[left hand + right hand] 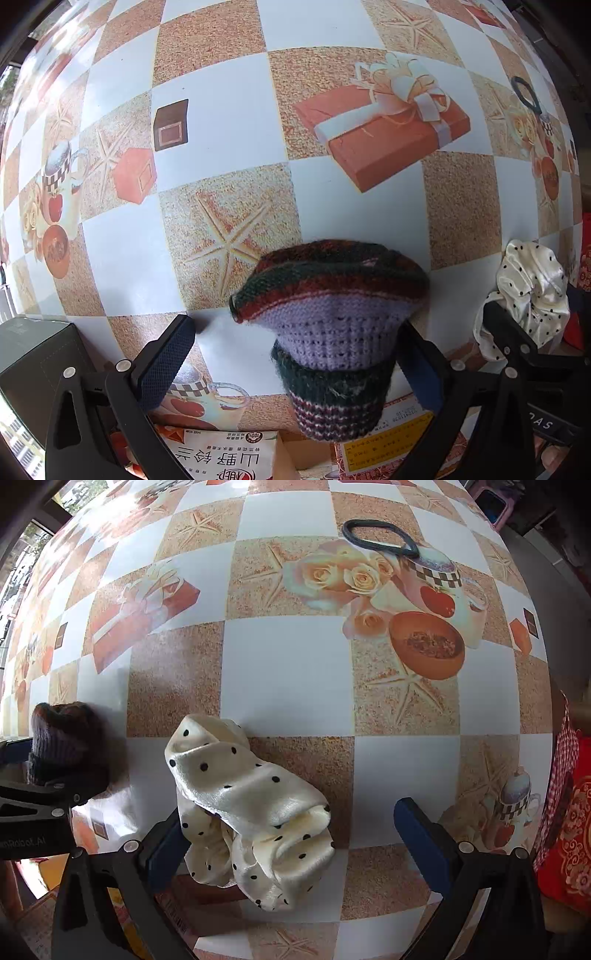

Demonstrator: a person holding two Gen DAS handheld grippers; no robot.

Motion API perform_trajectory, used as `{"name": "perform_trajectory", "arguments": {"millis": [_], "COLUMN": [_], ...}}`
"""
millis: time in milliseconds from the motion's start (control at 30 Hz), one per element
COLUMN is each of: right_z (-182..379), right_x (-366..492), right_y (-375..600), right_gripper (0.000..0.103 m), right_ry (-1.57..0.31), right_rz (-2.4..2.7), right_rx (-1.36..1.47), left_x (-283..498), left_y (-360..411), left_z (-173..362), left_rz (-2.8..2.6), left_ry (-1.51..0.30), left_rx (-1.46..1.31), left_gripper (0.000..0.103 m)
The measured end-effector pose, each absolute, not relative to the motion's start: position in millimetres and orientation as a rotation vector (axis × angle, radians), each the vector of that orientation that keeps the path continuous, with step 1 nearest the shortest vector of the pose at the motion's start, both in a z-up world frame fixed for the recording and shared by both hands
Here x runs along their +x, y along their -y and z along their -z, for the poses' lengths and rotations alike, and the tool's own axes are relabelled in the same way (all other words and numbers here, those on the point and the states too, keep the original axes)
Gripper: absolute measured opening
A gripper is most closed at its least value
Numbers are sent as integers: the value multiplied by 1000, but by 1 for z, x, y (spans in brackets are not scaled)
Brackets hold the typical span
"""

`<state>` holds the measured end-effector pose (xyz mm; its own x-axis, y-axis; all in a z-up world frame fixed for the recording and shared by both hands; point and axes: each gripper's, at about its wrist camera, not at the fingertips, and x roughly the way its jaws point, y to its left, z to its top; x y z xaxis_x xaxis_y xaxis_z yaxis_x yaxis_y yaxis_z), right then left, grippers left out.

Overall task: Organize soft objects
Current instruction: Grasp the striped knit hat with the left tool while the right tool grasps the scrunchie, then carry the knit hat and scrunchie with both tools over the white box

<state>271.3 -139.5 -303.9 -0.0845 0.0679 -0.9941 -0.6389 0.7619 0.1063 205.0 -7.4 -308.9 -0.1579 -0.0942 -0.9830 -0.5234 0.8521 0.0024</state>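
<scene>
The left gripper (295,354) is sitting wide open around a knitted hat (330,314) in the lower middle of its view. The right gripper (291,834) is also wide open, with a cream dotted scrunchie (251,812) lying against its left finger. A black hair tie (380,539) is lying near the top, on the checkered tablecloth (288,679).
</scene>
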Motion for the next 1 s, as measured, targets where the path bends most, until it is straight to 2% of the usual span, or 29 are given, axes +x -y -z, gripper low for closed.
{"name": "perform_trajectory", "arguments": {"millis": [167,333,633,667,700,733,767,800,833,1000], "right_z": [300,274,288,289,287,283,279,278,276,246], "right_x": [282,292,277,276,274,272,272,273,275,278], "right_y": [144,164,129,127,125,123,122,122,123,129], "right_gripper": [103,103,102,82,67,46,34,23,23,23], "right_ry": [-1619,-1550,-1538,-1541,-1533,-1517,-1514,-1532,-1539,-1502], "right_rz": [-640,-653,-699,-704,-703,-716,-742,-764,-766,-816], "right_rx": [-421,-290,-422,-434,-450,-461,-457,-438,-422,-359], "left_x": [204,203,205,205,205,205,207,209,212,203], "left_y": [3,-1,-2,0,3,5,7,10,12,5], "left_z": [308,310,308,306,302,297,292,287,283,265], "left_rz": [-403,-402,-394,-385,-378,-368,-356,-337,-327,-338], "left_ry": [-1711,-1711,-1699,-1688,-1674,-1659,-1641,-1631,-1631,-1585], "left_rx": [-485,-485,-469,-458,-440,-420,-396,-370,-339,-373], "left_gripper": [103,103,102,100,94,82,74,47,35,34]}}
